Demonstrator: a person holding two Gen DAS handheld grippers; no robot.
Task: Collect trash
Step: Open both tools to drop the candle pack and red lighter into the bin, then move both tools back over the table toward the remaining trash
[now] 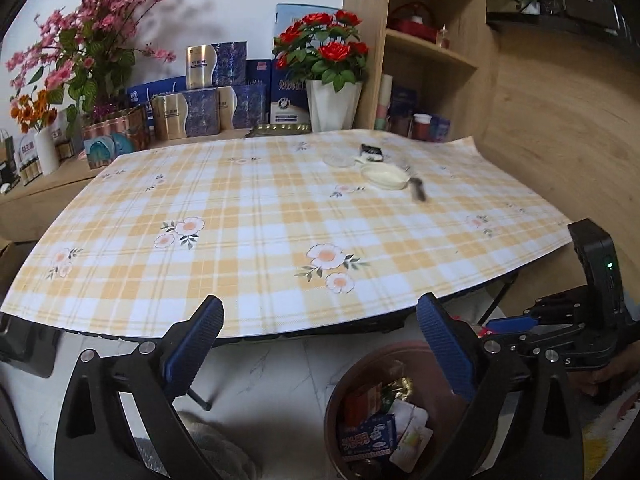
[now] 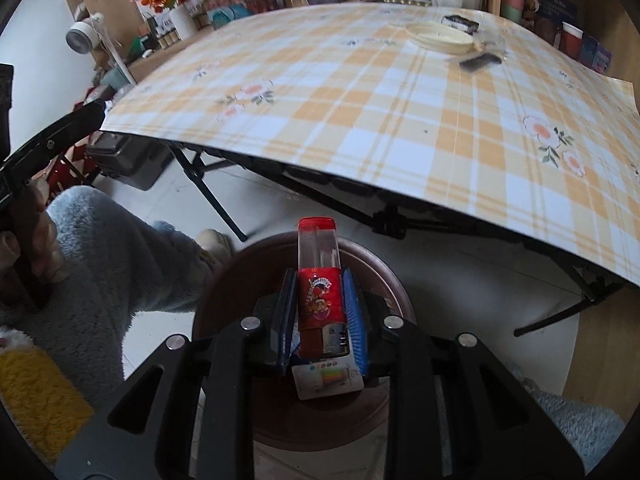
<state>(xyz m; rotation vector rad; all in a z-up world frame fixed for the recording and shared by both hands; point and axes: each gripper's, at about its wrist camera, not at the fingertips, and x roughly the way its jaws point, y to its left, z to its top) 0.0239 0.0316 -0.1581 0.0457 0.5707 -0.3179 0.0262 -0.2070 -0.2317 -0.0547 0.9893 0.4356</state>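
Our right hand-held gripper (image 2: pixel 316 312) pinches a red and clear plastic dispenser (image 2: pixel 318 280) directly above the brown bin (image 2: pixel 384 272) on the floor. Our left hand-held gripper (image 1: pixel 320 344) is spread wide and empty, near the bin's rim, above the wrappers (image 1: pixel 380 432) lying inside. We judge the dispenser could strike the rim and bounce onto the pale floor if let go off-centre. Beyond, the worktop (image 1: pixel 240 200), under a yellow checked cloth, holds a cream plate (image 1: pixel 384 176) and dark scraps (image 1: pixel 418 192) at its far end. Boxes, flowers and wooden shelves line the wall.
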